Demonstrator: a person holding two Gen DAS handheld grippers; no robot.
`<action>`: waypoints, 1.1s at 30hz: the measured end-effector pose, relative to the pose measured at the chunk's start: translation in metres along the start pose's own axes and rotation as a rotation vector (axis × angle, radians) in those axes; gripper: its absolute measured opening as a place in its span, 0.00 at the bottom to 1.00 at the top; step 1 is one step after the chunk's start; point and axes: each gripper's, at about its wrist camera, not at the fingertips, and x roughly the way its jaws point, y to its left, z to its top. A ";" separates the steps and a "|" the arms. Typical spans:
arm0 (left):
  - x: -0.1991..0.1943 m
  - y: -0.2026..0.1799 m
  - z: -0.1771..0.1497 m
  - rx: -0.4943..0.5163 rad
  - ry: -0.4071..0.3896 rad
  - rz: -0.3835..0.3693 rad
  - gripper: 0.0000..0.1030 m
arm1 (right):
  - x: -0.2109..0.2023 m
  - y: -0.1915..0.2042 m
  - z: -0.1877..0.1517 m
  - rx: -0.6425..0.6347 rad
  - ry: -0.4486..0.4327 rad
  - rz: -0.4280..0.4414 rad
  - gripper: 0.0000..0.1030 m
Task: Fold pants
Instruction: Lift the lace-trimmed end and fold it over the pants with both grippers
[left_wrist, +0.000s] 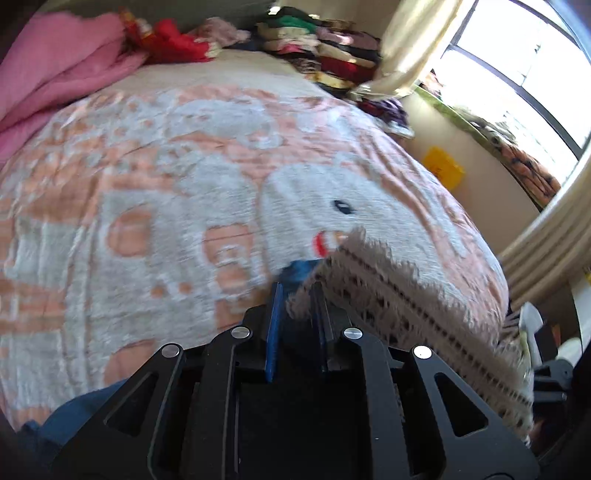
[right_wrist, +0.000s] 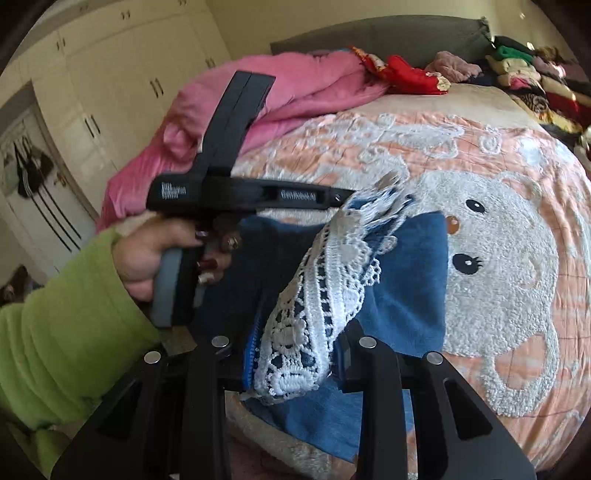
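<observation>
1. The blue pants, lace-trimmed at the hem, hang just above the bed.
2. Left gripper and right gripper both pinch the lace edge.
3. The edge runs between them, left gripper farther away.

pants lifted over the near part of the bed cover, lace hem hanging across them, quilt bunched far left, stacked clothes far right
</observation>
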 end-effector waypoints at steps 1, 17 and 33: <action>-0.004 0.009 -0.003 -0.028 -0.006 0.004 0.09 | 0.004 0.005 -0.001 -0.024 0.006 -0.010 0.28; -0.074 0.067 -0.045 -0.278 -0.117 -0.064 0.19 | 0.026 0.050 -0.026 -0.171 0.095 0.053 0.48; -0.035 0.042 -0.047 -0.281 0.004 -0.058 0.57 | 0.016 -0.076 0.047 -0.063 0.015 -0.174 0.50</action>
